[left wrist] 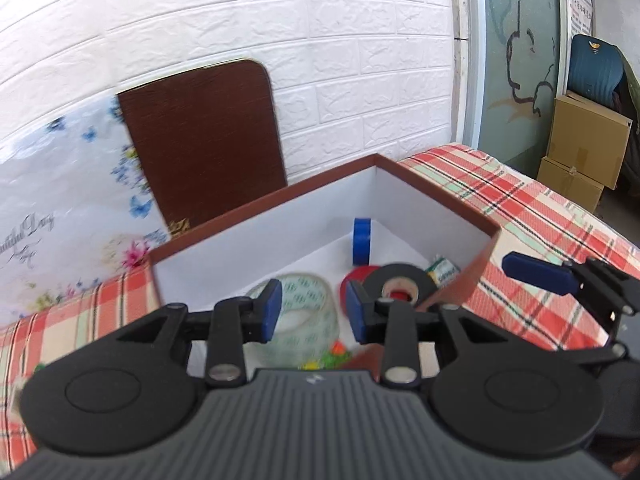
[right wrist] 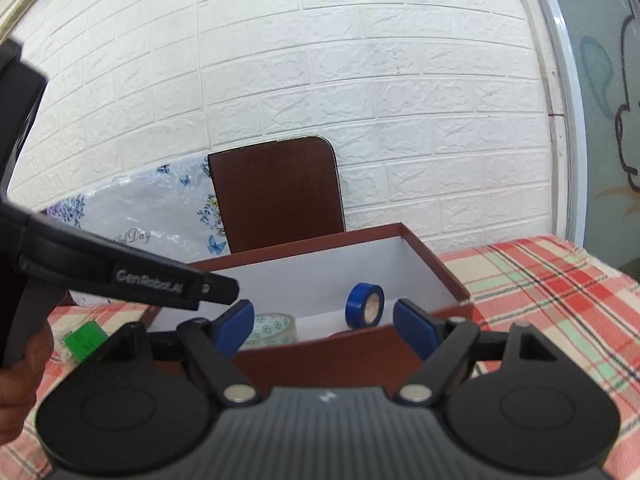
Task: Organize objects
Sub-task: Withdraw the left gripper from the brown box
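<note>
White brick-pattern wall (left wrist: 240, 20) is seen behind a counter covered by a red, green and cream plaid cloth (left wrist: 540, 220). On the cloth a brown box (left wrist: 472, 216) with a white inside is set, open at the top; its dark brown lid (left wrist: 204, 144) is leaned against the wall behind it, beside a flowered plastic sheet (left wrist: 60, 184). Inside the box a blue tape roll (left wrist: 361, 240) is stood on edge near the far corner, a black tape roll (left wrist: 400, 282) is laid over a red roll (left wrist: 354, 280), and a clear tape roll (left wrist: 298, 312) is laid flat at the near side. The left tongs (left wrist: 314, 312) are held over the box's near part with their blue pads a little apart; nothing is clamped between them, and the clear roll is seen below the gap. The right tongs (right wrist: 324, 330) are held wide apart and empty, just in front of the box's near wall. A green item (right wrist: 84, 340) is seen on the cloth left of the box.
</note>
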